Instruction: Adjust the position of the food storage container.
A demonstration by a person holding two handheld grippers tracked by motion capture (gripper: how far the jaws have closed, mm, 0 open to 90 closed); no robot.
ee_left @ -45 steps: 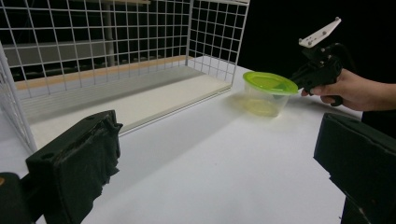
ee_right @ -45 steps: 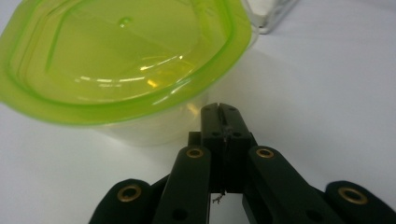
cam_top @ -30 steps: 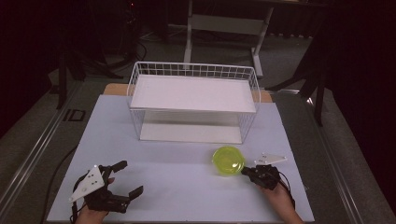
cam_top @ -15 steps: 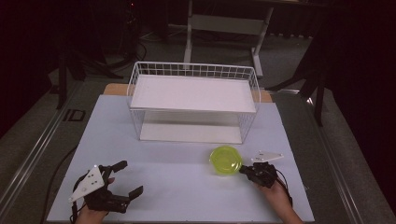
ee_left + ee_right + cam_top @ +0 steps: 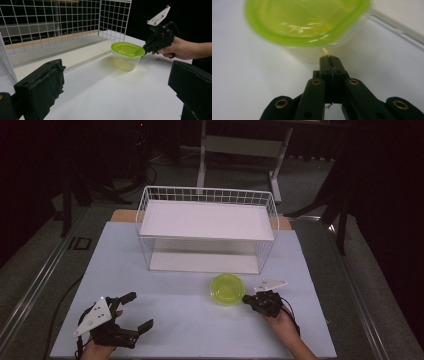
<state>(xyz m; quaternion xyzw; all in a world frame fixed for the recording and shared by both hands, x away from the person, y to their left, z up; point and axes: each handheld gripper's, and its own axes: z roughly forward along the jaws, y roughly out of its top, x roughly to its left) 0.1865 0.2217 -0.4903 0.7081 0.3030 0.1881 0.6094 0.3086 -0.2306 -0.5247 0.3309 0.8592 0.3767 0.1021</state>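
Note:
A clear tub with a lime-green lid (image 5: pixel 227 289) stands on the white table in front of the wire rack. My right gripper (image 5: pixel 245 301) is shut, and its joined tips rest against the tub's right side just under the lid rim (image 5: pixel 307 41). The right gripper view shows the jaws of the right gripper (image 5: pixel 329 58) pressed together with nothing between them. The left gripper view shows the tub (image 5: pixel 126 56) with the right gripper (image 5: pixel 144 48) at its rim. My left gripper (image 5: pixel 141 310) lies open at the front left, far from the tub, its pads (image 5: pixel 40 87) wide apart and empty.
A white wire rack (image 5: pixel 207 220) with a flat upper shelf and a lower tray stands at the back middle of the table (image 5: pixel 175 320). Its front edge lies close behind the tub. Dark floor and stands surround the table.
My right gripper has shifted left, and the tub has slid a little left with it. The left gripper has stayed where it was.

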